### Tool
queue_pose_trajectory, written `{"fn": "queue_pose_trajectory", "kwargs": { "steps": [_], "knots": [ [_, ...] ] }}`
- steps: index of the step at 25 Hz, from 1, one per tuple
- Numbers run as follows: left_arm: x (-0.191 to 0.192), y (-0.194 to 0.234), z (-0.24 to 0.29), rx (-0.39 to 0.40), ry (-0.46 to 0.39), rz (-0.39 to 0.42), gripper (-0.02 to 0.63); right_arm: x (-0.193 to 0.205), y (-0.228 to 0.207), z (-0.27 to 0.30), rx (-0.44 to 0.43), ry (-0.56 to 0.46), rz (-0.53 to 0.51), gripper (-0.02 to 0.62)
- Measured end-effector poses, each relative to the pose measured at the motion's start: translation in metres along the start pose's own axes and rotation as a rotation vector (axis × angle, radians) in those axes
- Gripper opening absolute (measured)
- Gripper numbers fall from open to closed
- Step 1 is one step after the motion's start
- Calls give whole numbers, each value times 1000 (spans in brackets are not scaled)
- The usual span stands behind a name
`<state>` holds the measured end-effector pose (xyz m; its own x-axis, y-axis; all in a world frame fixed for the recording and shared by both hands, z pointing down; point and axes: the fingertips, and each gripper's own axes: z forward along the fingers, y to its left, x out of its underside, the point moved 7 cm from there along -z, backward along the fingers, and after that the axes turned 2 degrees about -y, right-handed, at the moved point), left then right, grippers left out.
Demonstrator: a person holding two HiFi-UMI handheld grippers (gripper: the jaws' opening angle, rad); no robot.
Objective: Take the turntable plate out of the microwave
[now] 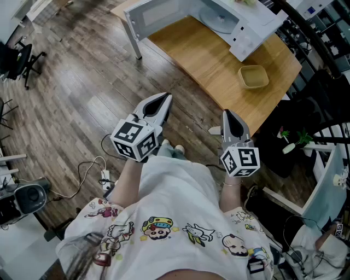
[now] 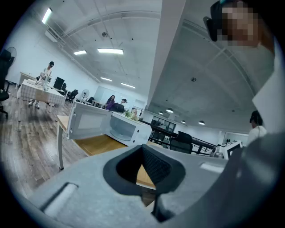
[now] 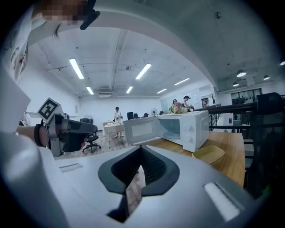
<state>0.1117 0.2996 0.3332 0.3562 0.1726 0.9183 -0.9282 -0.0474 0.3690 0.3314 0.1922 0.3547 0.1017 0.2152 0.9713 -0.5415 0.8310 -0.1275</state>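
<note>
The person holds two grippers out over the wood floor [image 1: 82,98], in front of a white shirt [image 1: 175,186] with cartoon pictures on it. The left gripper [image 1: 163,98] has its two jaws pressed together, and nothing is between them. The right gripper [image 1: 227,114] is pressed together too, and it holds nothing. Both are well apart from the table [image 1: 219,65]. In the head view, the white microwave [image 1: 246,33] sits on the wooden table at about 12 o'clock from the grippers. Its door [image 1: 158,15] stands wide open on the 9 o'clock side. The round plate [image 1: 219,21] lies flat inside the microwave, on the bottom. A small yellow dish [image 1: 253,76] sits on the table near the microwave, at about 1 o'clock from the right gripper. A power strip [image 1: 106,176] with wires lies on the floor at about 8 o'clock from the left gripper. A black chair [image 1: 22,57] stands far off at 10 o'clock.
</note>
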Motion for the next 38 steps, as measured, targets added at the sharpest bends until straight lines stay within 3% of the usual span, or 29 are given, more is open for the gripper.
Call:
{"fn": "queue_pose_trajectory", "kwargs": {
  "steps": [8, 11, 19, 26, 38],
  "knots": [
    [14, -15, -21, -47, -25, -7, 5, 9, 1, -18, -17, 9, 8, 6],
    [17, -16, -28, -71, -35, -19, 41, 9, 6, -19, -45, 0, 2, 11],
    [17, -1, -36, -117, -54, -49, 71, 5, 19, 0, -125, -12, 51, 75],
    [5, 42, -23, -113, -65, -84, 91, 3, 28, 45, -139, 16, 52, 114],
    [-56, 155, 41, -50, -27, -78, 91, -30, 40, 179, -89, 15, 68, 121]
  ]
}}
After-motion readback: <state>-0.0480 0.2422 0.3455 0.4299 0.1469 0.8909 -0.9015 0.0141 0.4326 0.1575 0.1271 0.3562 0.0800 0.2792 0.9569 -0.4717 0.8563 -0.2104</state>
